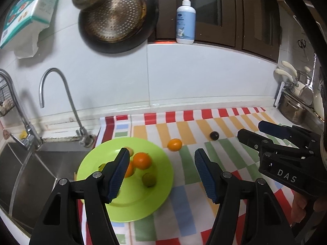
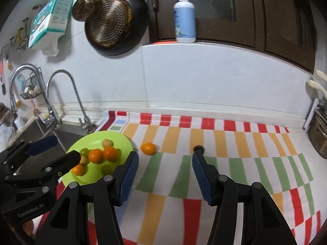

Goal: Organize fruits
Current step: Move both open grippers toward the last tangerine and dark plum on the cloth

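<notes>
A lime-green plate (image 1: 143, 200) (image 2: 122, 143) lies on the striped cloth beside the sink. On it are oranges (image 1: 142, 160) (image 2: 96, 155), a green fruit (image 1: 149, 179) (image 2: 106, 168) and a pale fruit (image 2: 107, 142). One orange (image 1: 174, 144) (image 2: 148, 148) lies loose on the cloth just right of the plate. Farther right is a small dark fruit (image 1: 214, 135) (image 2: 198, 148). My left gripper (image 1: 162, 157) (image 2: 65, 148) hovers over the plate's right side, open and empty. My right gripper (image 2: 165, 157) (image 1: 250, 129) is open and empty above the cloth, short of the loose orange and the dark fruit.
The steel sink (image 1: 30, 173) with two faucets (image 1: 53, 85) lies left of the plate. A dark pan (image 1: 114, 18) hangs on the wall. A soap pump bottle (image 1: 185, 20) stands on the ledge. Pots (image 1: 294, 106) sit at the far right. The striped cloth (image 2: 235, 163) covers the counter.
</notes>
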A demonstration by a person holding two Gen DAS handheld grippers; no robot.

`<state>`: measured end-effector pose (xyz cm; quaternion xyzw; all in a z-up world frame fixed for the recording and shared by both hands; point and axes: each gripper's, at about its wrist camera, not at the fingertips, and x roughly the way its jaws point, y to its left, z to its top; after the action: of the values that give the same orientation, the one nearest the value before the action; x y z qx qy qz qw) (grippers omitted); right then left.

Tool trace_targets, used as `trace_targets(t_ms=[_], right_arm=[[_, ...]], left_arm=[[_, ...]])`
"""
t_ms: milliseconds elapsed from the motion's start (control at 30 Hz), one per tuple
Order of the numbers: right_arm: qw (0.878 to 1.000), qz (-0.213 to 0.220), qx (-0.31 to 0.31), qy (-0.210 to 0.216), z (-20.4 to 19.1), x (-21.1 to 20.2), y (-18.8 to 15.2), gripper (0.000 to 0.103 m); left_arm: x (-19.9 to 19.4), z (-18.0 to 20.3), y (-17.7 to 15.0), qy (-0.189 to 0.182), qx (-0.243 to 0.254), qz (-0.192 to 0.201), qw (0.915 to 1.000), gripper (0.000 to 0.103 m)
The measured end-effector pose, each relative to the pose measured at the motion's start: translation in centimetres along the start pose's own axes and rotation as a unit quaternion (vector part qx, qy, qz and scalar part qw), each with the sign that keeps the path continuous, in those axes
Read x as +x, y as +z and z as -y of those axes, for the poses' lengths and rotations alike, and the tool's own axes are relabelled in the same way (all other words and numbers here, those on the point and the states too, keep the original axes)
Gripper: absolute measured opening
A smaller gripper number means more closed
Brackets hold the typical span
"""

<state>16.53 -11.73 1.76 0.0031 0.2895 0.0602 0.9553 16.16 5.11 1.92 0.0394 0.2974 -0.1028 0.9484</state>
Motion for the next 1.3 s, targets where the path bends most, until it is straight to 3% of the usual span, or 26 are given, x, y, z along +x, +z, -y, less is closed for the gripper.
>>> trace_targets(t_ms=[467,1300], right_arm=[[1.0,-0.015,0.002,-0.02,4.2,2.8,0.9,0.056],[0.993,-0.108,0.04,-0.022,7.8,14.9,-0.3,0.056]], left_arm=[[5.4,2.5,2.0,-0.013,0.019,-0.035,0.9991,0.065],[18.1,3.1,1.4,-0.015,0.043,-0.13,0.9905,0.063]])
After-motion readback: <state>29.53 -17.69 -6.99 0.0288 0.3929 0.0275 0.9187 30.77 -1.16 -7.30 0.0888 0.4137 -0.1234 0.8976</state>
